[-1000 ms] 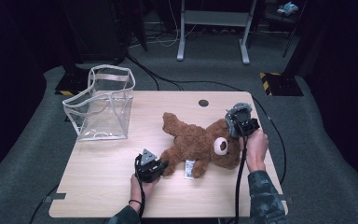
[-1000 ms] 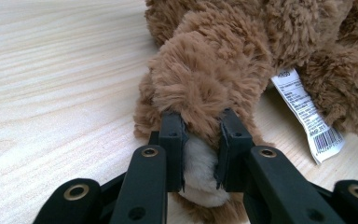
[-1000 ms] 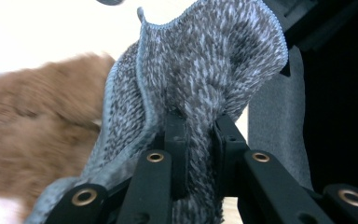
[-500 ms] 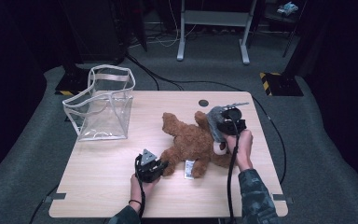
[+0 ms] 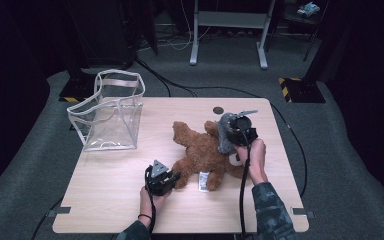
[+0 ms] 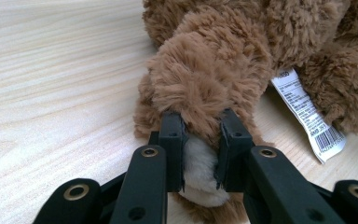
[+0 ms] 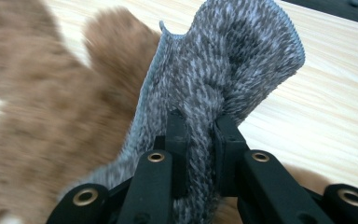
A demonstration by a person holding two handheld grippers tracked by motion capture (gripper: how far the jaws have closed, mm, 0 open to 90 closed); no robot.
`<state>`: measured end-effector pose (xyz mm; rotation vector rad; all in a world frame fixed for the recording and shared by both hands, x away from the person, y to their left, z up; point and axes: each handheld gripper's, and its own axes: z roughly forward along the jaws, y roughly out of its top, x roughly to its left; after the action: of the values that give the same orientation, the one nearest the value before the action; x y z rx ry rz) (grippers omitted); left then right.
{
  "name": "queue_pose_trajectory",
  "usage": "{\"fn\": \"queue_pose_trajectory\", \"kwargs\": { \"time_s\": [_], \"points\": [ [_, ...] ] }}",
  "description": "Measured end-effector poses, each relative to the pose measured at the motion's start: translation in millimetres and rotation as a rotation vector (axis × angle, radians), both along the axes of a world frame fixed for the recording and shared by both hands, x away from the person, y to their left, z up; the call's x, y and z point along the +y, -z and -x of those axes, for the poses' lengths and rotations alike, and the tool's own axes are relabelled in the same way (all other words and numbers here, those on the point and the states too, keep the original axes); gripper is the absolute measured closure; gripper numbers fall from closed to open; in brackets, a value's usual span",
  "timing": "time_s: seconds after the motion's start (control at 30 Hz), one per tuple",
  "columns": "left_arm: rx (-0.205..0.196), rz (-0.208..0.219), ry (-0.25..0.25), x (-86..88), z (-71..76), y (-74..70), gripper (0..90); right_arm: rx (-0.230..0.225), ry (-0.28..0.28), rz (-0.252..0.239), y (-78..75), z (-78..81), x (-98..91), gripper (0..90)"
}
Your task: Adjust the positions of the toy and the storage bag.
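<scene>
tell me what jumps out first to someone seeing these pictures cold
A brown teddy bear sprawls mid-table, a white tag at its near side. The left gripper pinches one of its paws, and the right gripper holds a grey knitted cloth above the bear. A clear plastic bag stands upright at the table's far left corner.

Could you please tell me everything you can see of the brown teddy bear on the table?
The teddy bear is a shaggy brown plush lying flat on the wooden table, limbs spread. A white barcoded label hangs from it. The left hand-held gripper is shut on one pale-soled paw. The right hand-held gripper holds a grey knitted cloth over its head end.
</scene>
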<state>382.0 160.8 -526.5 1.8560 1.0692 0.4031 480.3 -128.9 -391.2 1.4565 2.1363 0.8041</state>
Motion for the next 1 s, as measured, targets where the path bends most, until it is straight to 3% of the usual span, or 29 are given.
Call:
{"fn": "queue_pose_trajectory", "kwargs": {
  "time_s": [0.17, 0.23, 0.3, 0.37, 0.57, 0.63, 0.7, 0.8, 0.9, 1.0],
  "points": [
    [-0.001, -0.001, 0.003, -0.1, -0.1, 0.0, 75.5, -0.022, 0.092, 0.049, 4.9, 6.5, -34.8, 79.4],
    [-0.001, -0.002, 0.003, -0.2, 0.1, -0.1, 75.4, -0.02, 0.115, 0.024, 8.8, 9.6, -49.1, 79.4],
    [-0.005, -0.001, -0.002, -0.7, 0.0, 0.2, 75.4, -0.022, 0.157, 0.047, 13.3, 14.0, -60.5, 79.5],
    [-0.005, -0.003, -0.001, -0.6, 0.1, 0.2, 75.4, -0.016, 0.173, 0.024, 19.6, 17.5, -71.3, 79.4],
    [-0.002, -0.003, 0.001, -0.4, 0.0, 0.0, 75.4, 0.011, 0.225, 0.062, 39.4, 25.5, -85.9, 79.4],
    [-0.005, -0.001, -0.002, -0.7, 0.0, 0.2, 75.4, 0.025, 0.232, 0.109, 44.1, 27.1, -86.7, 79.4],
    [-0.001, -0.002, 0.001, -0.2, -0.1, 0.0, 75.4, 0.022, 0.232, 0.108, 42.6, 28.9, -88.0, 79.4],
    [-0.002, -0.001, 0.0, -0.3, -0.1, 0.1, 75.4, -0.051, 0.21, 0.07, 22.4, 37.8, -82.1, 79.3],
    [-0.001, -0.002, 0.001, -0.2, 0.0, -0.1, 75.3, -0.105, 0.128, 0.013, -0.7, 46.3, -63.5, 79.1],
    [-0.001, -0.001, 0.0, -0.2, 0.1, -0.1, 75.3, -0.123, 0.033, -0.047, -12.7, 48.5, -37.7, 79.0]
  ]
}}
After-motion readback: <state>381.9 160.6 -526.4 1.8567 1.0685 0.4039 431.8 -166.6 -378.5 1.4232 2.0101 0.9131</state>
